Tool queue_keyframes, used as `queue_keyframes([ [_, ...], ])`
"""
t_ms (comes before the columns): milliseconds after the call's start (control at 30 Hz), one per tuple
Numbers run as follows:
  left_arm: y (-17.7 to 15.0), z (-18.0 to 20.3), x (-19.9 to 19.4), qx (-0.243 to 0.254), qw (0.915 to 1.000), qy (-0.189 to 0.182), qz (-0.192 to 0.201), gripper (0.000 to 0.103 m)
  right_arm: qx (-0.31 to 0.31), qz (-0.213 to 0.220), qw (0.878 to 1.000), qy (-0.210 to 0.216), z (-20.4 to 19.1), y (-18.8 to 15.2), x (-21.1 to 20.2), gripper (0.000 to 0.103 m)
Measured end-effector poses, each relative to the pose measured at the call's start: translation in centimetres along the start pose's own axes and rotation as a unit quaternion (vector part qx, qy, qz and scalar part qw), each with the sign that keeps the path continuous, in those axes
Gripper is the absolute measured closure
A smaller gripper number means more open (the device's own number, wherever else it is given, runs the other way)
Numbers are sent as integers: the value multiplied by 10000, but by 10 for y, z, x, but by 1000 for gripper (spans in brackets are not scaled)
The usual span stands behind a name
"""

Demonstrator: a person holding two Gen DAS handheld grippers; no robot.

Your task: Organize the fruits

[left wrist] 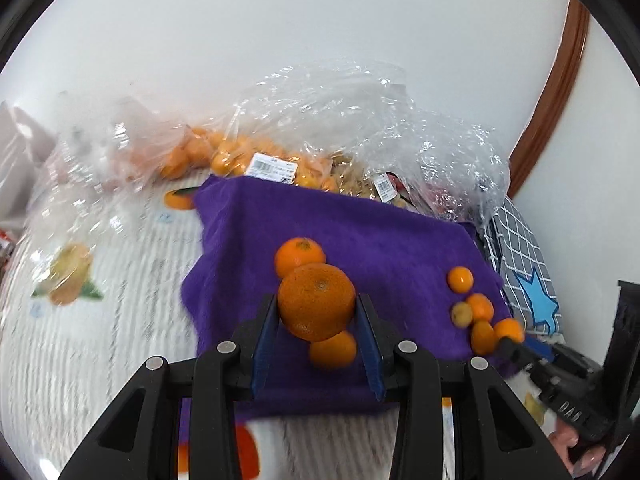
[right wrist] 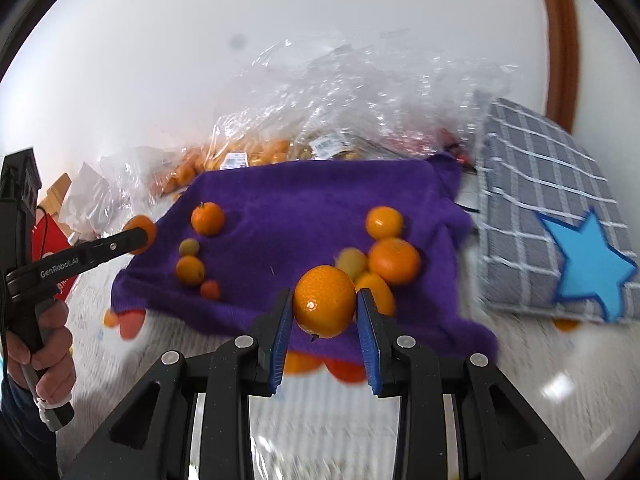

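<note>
My left gripper (left wrist: 316, 312) is shut on a large rough orange (left wrist: 316, 300), held above a purple cloth (left wrist: 360, 232). Two smaller oranges (left wrist: 300, 255) lie on the cloth beyond and below it. My right gripper (right wrist: 324, 308) is shut on a smooth orange (right wrist: 325, 307) above the cloth's (right wrist: 300, 200) near edge. A cluster of oranges (right wrist: 394, 260) and one greenish fruit (right wrist: 351, 263) lies just beyond it. A second group (right wrist: 207, 218) lies at the cloth's left. The left gripper (right wrist: 138, 238) shows there too, with its orange.
Clear plastic bags (left wrist: 320, 120) with more small oranges (left wrist: 224, 156) pile against the white wall behind the cloth. A grey checked cloth with a blue star (right wrist: 560, 232) lies to the right. The tablecloth (left wrist: 100, 300) is printed with fruit.
</note>
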State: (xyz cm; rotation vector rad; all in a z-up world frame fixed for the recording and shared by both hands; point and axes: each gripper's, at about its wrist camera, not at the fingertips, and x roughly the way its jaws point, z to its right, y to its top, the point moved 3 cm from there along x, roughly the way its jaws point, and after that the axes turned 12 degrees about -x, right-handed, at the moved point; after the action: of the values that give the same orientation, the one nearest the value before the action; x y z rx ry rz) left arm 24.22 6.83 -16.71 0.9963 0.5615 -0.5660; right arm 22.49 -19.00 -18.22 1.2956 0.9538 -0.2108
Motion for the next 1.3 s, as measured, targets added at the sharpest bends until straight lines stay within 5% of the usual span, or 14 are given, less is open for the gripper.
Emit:
queue_keyframes([
  [267,2,26,55,426,9979,105,-472,66,-256,-508,9983,129,-5,2,57,71],
  [600,-13,29,77,631,9953,286,-677,65,-385,-467,9979,212,-5,-2,61,71],
  [833,-11,26,64,514,9963,320,-615,61,-580,-381,9976,-34,-12,-3,57,71],
  [1300,-9,30,-15,397,9988,268,-54,52,-68,-317,9993,180,-8,-4,18,66],
])
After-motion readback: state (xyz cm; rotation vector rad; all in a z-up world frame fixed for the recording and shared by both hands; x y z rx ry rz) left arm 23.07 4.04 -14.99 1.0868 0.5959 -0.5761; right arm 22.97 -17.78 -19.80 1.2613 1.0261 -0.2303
